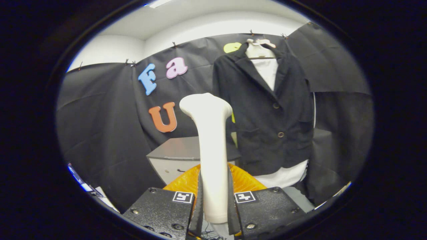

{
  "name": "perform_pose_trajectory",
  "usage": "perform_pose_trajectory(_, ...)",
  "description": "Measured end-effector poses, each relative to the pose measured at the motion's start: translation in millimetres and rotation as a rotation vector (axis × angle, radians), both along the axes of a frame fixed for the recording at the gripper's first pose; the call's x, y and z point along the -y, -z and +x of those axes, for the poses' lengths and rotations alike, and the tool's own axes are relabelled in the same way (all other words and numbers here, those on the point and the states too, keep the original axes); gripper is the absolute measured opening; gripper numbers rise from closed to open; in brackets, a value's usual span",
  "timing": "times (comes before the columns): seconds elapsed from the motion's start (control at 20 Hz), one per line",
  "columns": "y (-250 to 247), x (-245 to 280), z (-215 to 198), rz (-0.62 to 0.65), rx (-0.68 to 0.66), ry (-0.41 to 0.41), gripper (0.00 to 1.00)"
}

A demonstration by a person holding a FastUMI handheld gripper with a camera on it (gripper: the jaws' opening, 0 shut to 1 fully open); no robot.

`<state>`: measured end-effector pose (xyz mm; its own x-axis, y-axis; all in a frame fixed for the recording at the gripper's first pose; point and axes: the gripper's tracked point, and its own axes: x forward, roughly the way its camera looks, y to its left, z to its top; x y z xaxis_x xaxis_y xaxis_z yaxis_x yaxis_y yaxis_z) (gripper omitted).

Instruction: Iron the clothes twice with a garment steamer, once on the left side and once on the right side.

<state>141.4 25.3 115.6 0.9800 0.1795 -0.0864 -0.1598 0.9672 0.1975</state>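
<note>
While the claw [214, 203] points forward at the booth wall, its two fingers [199, 206] are clamped on the handle of the steamer [211, 156], one finger pressing each side of the pale shaft. That shaft rises upright from between the fingers and ends in a wider, rounded head that leans a little to the left. An orange part [245, 180] of translucent, ribbed material sits just behind the fingers at the foot of the shaft; whether it belongs to the steamer I cannot tell.

Beyond the steamer's head and to its right hangs the jacket [270, 113], dark, with two buttons down its front and its lapels open. It hangs on a pale hanger [261, 43] against the black cloth wall, well apart from the steamer and not touched by it. A white shirt [268, 71] shows under the jacket, at the open collar and again as a hem below the jacket's lower edge.

Behind the shaft, lower than the jacket and to its left, stands a grey cabinet [180, 151] with a flat top; the steamer's shaft crosses in front of its right end. The jacket's left edge hangs near that cabinet's right corner.
</note>
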Motion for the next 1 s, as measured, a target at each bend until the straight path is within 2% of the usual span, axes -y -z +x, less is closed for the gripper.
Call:
perform_pose_trajectory(0.25,-23,80,2,0.021,0.037,0.107,0.32)
perform_pose_trajectory(0.45,-53,111,22,0.009,0.081,0.142,0.32)
perform_pose_trajectory(0.75,-81,124,71,-0.019,0.105,0.152,0.32)
perform_pose_trajectory(1.0,-98,114,111,-0.037,0.121,0.155,0.32)
